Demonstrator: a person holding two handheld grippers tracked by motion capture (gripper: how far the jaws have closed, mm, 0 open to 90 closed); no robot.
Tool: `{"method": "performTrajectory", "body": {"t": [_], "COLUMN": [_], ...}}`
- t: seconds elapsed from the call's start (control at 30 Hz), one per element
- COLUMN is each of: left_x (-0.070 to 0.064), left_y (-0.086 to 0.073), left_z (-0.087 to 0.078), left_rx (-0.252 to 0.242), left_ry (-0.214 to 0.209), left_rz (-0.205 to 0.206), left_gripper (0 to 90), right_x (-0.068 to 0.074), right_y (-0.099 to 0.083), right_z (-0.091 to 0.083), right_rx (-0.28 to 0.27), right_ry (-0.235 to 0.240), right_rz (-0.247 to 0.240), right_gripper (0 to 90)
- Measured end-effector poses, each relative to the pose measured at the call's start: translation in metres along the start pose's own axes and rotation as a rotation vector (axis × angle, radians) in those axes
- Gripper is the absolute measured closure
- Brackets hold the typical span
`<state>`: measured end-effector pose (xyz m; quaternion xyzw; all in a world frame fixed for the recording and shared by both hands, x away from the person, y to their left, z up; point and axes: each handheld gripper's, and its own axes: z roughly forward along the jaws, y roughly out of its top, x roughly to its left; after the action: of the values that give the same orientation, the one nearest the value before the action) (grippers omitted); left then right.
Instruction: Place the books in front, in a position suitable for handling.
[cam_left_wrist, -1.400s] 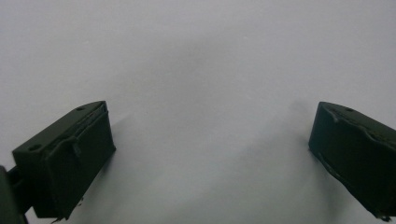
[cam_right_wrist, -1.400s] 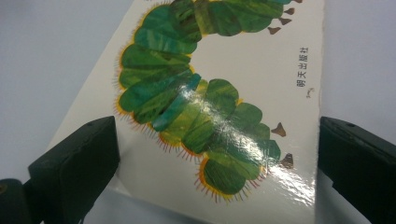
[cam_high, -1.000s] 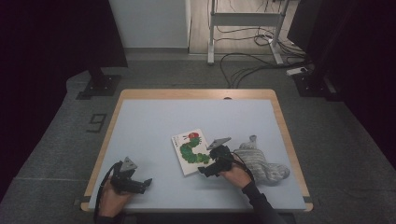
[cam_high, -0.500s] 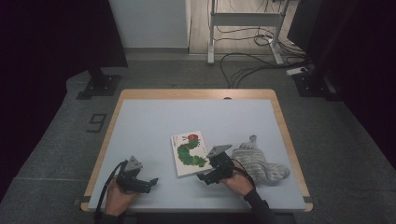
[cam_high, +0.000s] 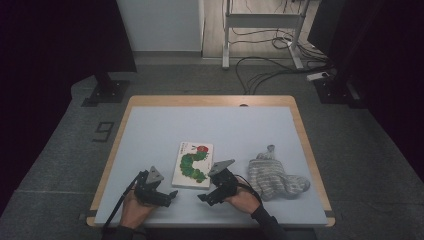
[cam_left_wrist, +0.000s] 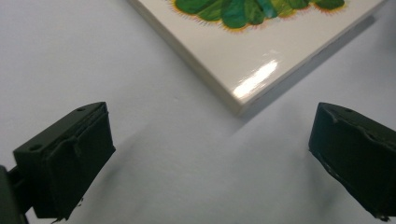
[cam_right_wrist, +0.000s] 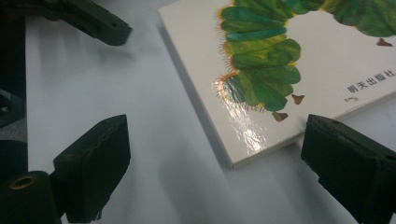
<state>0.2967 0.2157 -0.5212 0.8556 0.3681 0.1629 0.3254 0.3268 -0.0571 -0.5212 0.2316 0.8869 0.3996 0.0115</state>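
- Lying flat on the pale blue surface (cam_high: 150, 130), lower centre of the high view: a white glossy picture book with a green caterpillar on its cover (cam_high: 193, 164).
- Left gripper (cam_high: 170, 196), lower left: fingers wide, empty, book corner ahead.
- Right gripper (cam_high: 204, 197), lower centre: fingers wide, empty, just beside the book's near edge.
- Grey knitted sock (cam_high: 272, 176), right of the book, apart from it.

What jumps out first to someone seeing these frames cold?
The picture book with a bright green caterpillar on its white cover, lying flat near the front middle of the pale blue table. Both grippers flank its near edge with jaws open: the left gripper at its near left corner, the right gripper just right of that. A grey knitted hat lies to the book's right.
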Motion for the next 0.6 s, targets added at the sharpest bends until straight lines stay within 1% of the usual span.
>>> {"method": "performTrajectory", "body": {"t": [0.07, 0.13, 0.17, 0.23, 0.27, 0.3, 0.33, 0.37, 0.4, 0.43, 0.47, 0.5, 0.53, 0.6], "left_x": [0.001, 0.002, 0.003, 0.005, 0.006, 0.006, 0.007, 0.008, 0.009, 0.009, 0.01, 0.011, 0.011, 0.012], "left_y": [0.001, 0.001, 0.001, 0.001, 0.001, 0.001, 0.001, 0.001, 0.001, 0.001, 0.001, 0.002, 0.002, 0.002], "left_z": [0.002, 0.002, 0.003, 0.004, 0.005, 0.005, 0.005, 0.006, 0.006, 0.006, 0.006, 0.007, 0.006, 0.006], "left_rx": [0.003, 0.006, 0.012, 0.018, 0.019, 0.019, 0.017, 0.017, 0.016, 0.015, 0.016, 0.016, 0.016, 0.018], "left_ry": [0.023, 0.031, 0.045, 0.065, 0.072, 0.072, 0.076, 0.077, 0.078, 0.078, 0.081, 0.085, 0.09, 0.096], "left_rz": [-0.005, -0.005, -0.003, -0.006, -0.007, -0.007, -0.011, -0.015, -0.016, -0.018, -0.022, -0.026, -0.027, -0.031], "left_gripper": [0.0, 0.0, 0.0, 0.0, 0.0, 0.0, 0.0, 0.0, 0.0, 0.0, 0.0, 0.0, 0.0, 0.1], "right_x": [0.001, -0.002, -0.002, -0.011, -0.023, -0.023, -0.03, -0.037, -0.043, -0.049, -0.06, -0.064, -0.064, -0.072], "right_y": [0.001, 0.004, 0.004, 0.005, 0.006, 0.006, 0.007, 0.007, 0.008, 0.01, 0.013, 0.014, 0.014, 0.018], "right_z": [0.001, 0.001, 0.001, 0.001, 0.001, 0.001, 0.001, 0.001, 0.001, 0.001, 0.002, 0.003, 0.003, 0.005], "right_rx": [0.001, -0.009, -0.009, -0.015, -0.02, -0.02, -0.02, -0.024, -0.031, -0.038, -0.05, -0.054, -0.054, -0.05], "right_ry": [0.006, -0.005, -0.005, -0.066, -0.097, -0.097, -0.11, -0.106, -0.123, -0.138, -0.142, -0.148, -0.148, -0.162], "right_rz": [-0.007, 0.004, 0.004, 0.02, 0.047, 0.047, 0.062, 0.074, 0.079, 0.087, 0.105, 0.11, 0.11, 0.101], "right_gripper": [7.5, 9.1, 9.1, 7.5, 6.9, 6.9, 4.6, 4.2, 6.4, 6.5, 6.5, 6.3, 6.3, 5.2]}}
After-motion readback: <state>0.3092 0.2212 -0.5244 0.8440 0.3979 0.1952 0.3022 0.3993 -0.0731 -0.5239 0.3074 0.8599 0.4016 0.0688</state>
